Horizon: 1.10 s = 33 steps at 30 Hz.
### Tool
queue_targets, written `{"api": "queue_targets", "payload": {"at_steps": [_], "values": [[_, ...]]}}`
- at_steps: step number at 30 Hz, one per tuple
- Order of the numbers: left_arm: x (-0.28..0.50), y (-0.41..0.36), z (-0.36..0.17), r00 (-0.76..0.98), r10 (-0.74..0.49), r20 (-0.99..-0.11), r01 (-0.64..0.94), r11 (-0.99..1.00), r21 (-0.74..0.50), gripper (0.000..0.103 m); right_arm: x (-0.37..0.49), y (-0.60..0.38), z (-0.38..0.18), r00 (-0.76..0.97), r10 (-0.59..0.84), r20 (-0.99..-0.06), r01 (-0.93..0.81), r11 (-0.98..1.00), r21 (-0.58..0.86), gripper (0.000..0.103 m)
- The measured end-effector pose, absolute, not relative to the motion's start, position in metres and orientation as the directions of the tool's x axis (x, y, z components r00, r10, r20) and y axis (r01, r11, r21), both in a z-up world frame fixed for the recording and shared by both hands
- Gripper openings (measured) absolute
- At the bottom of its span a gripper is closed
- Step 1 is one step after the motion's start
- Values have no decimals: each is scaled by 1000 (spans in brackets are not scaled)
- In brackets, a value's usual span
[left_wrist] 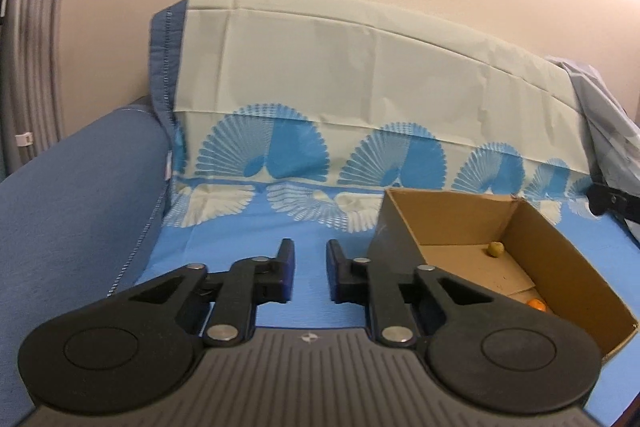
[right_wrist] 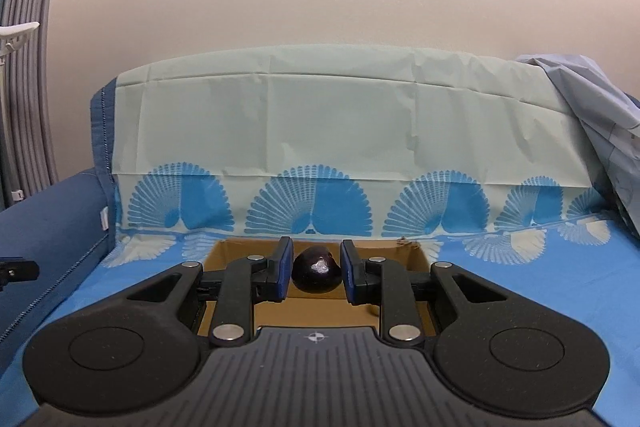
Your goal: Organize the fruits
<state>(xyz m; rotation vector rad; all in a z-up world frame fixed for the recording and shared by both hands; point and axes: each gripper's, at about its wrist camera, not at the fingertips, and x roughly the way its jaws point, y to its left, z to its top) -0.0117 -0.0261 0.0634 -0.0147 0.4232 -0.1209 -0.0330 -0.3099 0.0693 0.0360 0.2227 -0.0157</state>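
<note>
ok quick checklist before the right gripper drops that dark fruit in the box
1. Right gripper shut on the dark fruit: ok, both pads press its sides.
2. Fruit over the cardboard box: ok, the box floor shows below and behind it.
3. Landing room in the box: ok, only a small green fruit at the back and an orange fruit near the front lie inside.
4. Left gripper out of the way: ok, empty, beside the box over the blue sheet.
5. Height above the box floor: cannot tell.
</note>
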Motion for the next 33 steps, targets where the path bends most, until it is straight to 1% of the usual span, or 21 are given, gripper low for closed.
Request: {"api": "queue_targets", "payload": {"at_steps": [3, 5, 6, 8, 11, 12, 13, 14, 15, 17, 19, 22, 25, 29, 32, 33], "values": [[1, -29, 54, 884, -113, -454, 99, 994, -54, 17, -28, -319, 67, 973, -19, -230, 28, 999, 36, 27], [14, -20, 46, 859, -106, -502, 66, 993, -97, 18, -26, -324, 64, 971, -18, -239, 33, 998, 57, 27], [25, -10, 41, 830, -119, -545, 44, 988, -148, 19, -27, -326, 64, 971, -19, -239, 35, 997, 64, 27], [47, 11, 24, 753, -157, -639, -14, 967, -254, 25, -29, -327, 63, 971, -18, -238, 33, 997, 63, 27], [72, 38, -7, 608, -194, -770, -139, 929, -343, 26, -31, -326, 62, 973, -15, -232, 24, 999, 38, 27], [78, 43, -17, 556, -242, -795, -154, 910, -385, 26, -32, -327, 61, 972, -11, -234, 21, 999, 40, 27], [82, 45, -26, 507, -295, -810, -159, 891, -425, 30, -32, -328, 61, 972, -9, -236, 19, 999, 40, 27], [83, 42, -31, 477, -328, -816, -144, 886, -440, 35, -32, -329, 61, 972, -11, -236, 21, 999, 36, 27], [84, 34, -34, 451, -347, -822, -103, 895, -435, 39, -32, -331, 61, 972, -14, -236, 23, 999, 36, 27], [83, 10, -33, 440, -333, -834, 10, 930, -367, 52, -33, -334, 62, 972, -17, -233, 29, 998, 49, 27], [81, -11, -32, 446, -324, -834, 107, 945, -309, 57, -34, -338, 62, 972, -20, -233, 36, 997, 62, 27], [81, -32, -39, 423, -340, -840, 192, 940, -283, 57, -33, -343, 60, 970, -26, -244, 46, 996, 77, 27], [85, -45, -46, 425, -305, -852, 223, 948, -228, 57, -33, -344, 58, 969, -30, -246, 48, 996, 68, 27], [87, -47, -59, 386, -342, -857, 204, 937, -282, 57, -32, -348, 56, 967, -38, -253, 54, 997, 54, 27], [92, -57, -63, 381, -326, -865, 232, 940, -252, 56, -31, -352, 54, 964, -46, -260, 61, 997, 50, 27], [94, -58, -64, 376, -334, -864, 239, 936, -257, 53, -31, -354, 53, 964, -48, -262, 64, 997, 50, 27]]}}
